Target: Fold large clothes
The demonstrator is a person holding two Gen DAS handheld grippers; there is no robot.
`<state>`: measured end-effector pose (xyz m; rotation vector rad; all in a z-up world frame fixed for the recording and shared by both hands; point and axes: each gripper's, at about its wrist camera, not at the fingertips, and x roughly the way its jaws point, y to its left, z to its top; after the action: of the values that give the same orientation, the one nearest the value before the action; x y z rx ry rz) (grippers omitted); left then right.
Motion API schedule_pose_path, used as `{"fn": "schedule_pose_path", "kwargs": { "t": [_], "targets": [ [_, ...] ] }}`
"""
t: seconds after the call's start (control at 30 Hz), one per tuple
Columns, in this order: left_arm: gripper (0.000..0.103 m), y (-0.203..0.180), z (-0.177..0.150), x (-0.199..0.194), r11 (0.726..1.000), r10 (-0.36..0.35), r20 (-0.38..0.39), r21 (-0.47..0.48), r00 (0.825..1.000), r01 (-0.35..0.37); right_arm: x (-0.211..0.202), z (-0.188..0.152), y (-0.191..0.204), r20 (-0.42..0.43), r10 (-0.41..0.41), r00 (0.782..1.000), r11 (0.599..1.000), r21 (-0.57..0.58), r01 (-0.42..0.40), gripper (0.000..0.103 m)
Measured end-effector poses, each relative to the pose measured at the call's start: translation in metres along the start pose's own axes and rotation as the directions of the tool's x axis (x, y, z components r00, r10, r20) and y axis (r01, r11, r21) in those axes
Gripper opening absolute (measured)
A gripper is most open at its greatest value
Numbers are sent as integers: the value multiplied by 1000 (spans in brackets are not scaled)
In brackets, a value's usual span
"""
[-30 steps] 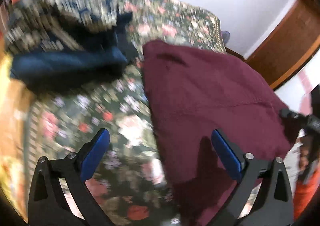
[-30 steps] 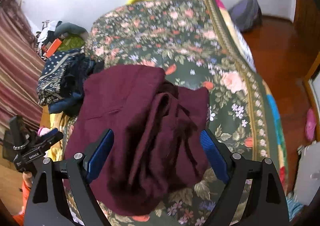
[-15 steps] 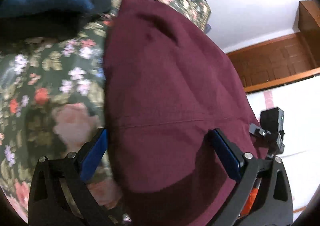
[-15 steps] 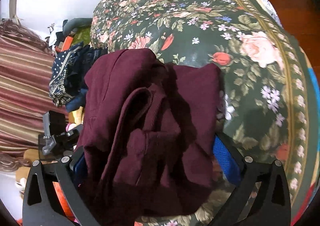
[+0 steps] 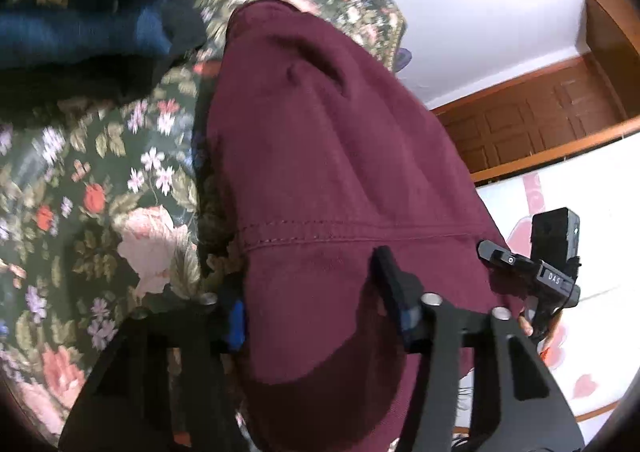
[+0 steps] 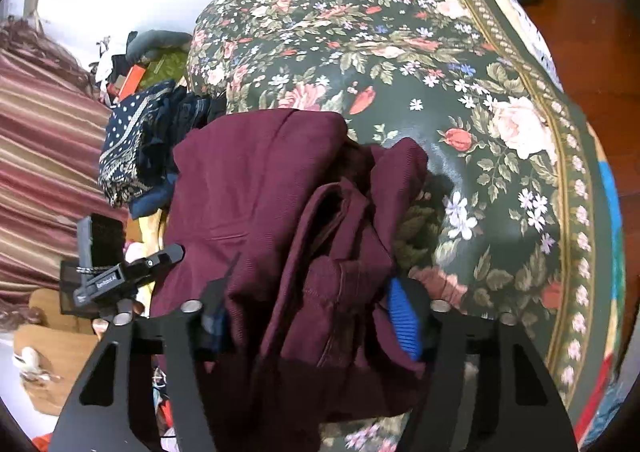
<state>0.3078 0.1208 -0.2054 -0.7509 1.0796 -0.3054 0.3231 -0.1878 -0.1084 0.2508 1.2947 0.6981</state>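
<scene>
Maroon knit garment [image 6: 260, 212] lies bunched on the dark floral bedspread [image 6: 460, 92], one half smooth, the other heaped in loose folds, so folding looks barely begun. Your left gripper [image 5: 316, 316] and right gripper [image 6: 308, 316] are both closing on its near edge, fabric between the jaws. Navy patterned clothes [image 6: 140, 144] wait just beyond, unfolded.

floral bedspread [image 6: 460, 100] fills centre; pile of dark blue clothes [image 6: 140, 148] at 9 o'clock, striped curtain [image 6: 44, 156] beyond it; wooden door [image 5: 532, 124] at 2 o'clock, left view.
</scene>
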Motion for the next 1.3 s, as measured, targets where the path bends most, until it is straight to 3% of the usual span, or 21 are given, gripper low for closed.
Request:
{"fn": "schedule_pose_path", "kwargs": {
  "t": [0.13, 0.43, 0.7, 0.9, 1.03, 1.13, 1.2, 1.3],
  "targets": [
    [36, -24, 1, -27, 998, -3, 32, 62, 999, 1, -14, -2, 24, 29, -12, 1000, 999, -41, 13, 40],
    [35, -68, 29, -123, 980, -24, 175, 200, 984, -12, -44, 21, 97, 145, 43, 989, 990, -137, -23, 39],
    [35, -73, 80, -227, 964, -7, 362, 252, 932, -90, -35, 72, 184, 224, 148, 963, 960, -267, -86, 39],
    [35, -35, 124, -286, 969, 11, 454, 216, 891, -122, 11, 116, 229, 228, 249, 941, 926, -340, -162, 39],
    [35, 7, 163, -295, 973, 57, 477, 169, 877, -155, 57, 143, 241, 200, 284, 938, 915, -348, -203, 39],
    [35, 47, 188, -284, 974, 113, 460, 126, 881, -190, 102, 162, 245, 169, 282, 944, 919, -331, -215, 39],
    [35, 80, 204, -268, 966, 191, 421, 80, 887, -246, 142, 173, 240, 128, 259, 957, 930, -301, -211, 39],
    [41, 129, 219, -239, 948, 295, 380, -1, 877, -318, 193, 181, 229, 80, 183, 980, 947, -283, -154, 41]
  ]
}}
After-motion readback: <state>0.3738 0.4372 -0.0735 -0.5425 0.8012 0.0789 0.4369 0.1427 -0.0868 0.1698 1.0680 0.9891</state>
